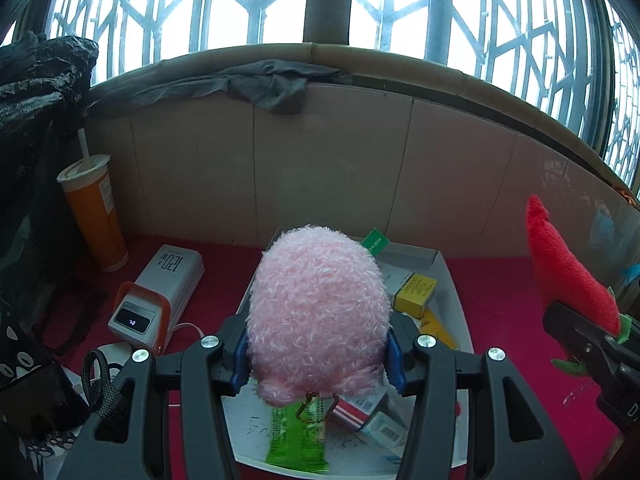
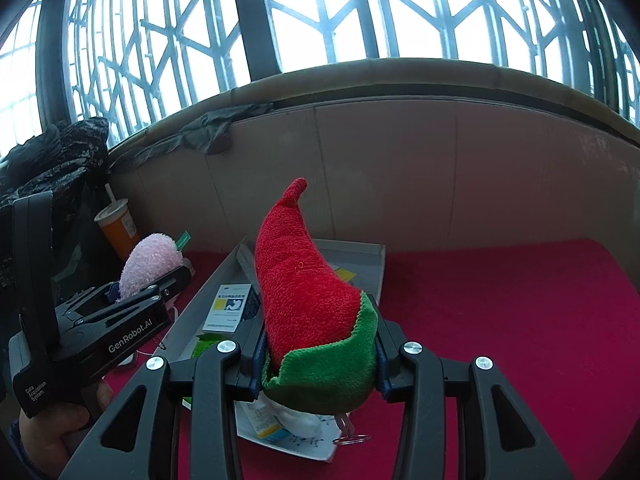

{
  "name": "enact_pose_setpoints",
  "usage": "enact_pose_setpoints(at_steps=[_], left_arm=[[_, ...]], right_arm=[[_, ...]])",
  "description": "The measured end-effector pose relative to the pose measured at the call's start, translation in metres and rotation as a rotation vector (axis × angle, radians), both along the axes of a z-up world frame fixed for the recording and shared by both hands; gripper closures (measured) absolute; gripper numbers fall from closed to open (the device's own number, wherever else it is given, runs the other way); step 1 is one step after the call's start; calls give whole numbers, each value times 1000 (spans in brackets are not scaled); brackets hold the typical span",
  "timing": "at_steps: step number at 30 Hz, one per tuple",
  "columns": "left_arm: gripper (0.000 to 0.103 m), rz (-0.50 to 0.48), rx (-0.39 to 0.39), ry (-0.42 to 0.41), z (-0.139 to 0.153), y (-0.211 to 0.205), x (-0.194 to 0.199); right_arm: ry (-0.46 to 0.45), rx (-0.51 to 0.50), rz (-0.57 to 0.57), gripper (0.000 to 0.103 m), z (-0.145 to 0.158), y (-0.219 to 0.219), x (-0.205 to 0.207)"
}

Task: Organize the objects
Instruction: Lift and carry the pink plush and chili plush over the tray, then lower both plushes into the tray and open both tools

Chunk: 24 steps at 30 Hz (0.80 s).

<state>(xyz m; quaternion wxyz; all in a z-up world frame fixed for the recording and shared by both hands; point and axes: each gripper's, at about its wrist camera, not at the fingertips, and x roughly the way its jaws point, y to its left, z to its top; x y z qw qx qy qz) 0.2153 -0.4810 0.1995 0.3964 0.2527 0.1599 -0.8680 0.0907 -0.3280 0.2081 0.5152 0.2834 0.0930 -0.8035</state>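
My left gripper (image 1: 318, 354) is shut on a fluffy pink plush toy (image 1: 318, 312) and holds it above a white tray (image 1: 456, 300). My right gripper (image 2: 320, 356) is shut on a red plush chili with a green cap (image 2: 304, 280), also above the tray (image 2: 376, 264). The tray holds small boxes, among them a yellow one (image 1: 416, 292) and a blue-white one (image 2: 230, 306), and a green packet (image 1: 294, 440). The chili also shows at the right of the left wrist view (image 1: 568, 268). The pink toy shows at the left of the right wrist view (image 2: 146, 264).
A red cloth (image 2: 500, 320) covers the table. An orange drink cup with a straw (image 1: 94, 216) and a white power bank (image 1: 160, 292) stand at the left. A black bag (image 1: 36, 128) fills the far left. A beige wall panel (image 1: 320, 160) bounds the back.
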Motion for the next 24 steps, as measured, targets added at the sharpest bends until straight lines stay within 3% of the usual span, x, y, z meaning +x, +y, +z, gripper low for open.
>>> enact_pose_setpoints(at_steps=[13, 20, 24], left_arm=[[51, -9, 34, -27, -34, -26, -10], [49, -2, 23, -43, -42, -26, -12], [34, 9, 2, -65, -43, -22, -14]], right_arm=[[32, 100, -30, 59, -36, -84, -33], [14, 142, -8, 49, -58, -108, -42], [1, 153, 9, 44, -63, -112, -41]])
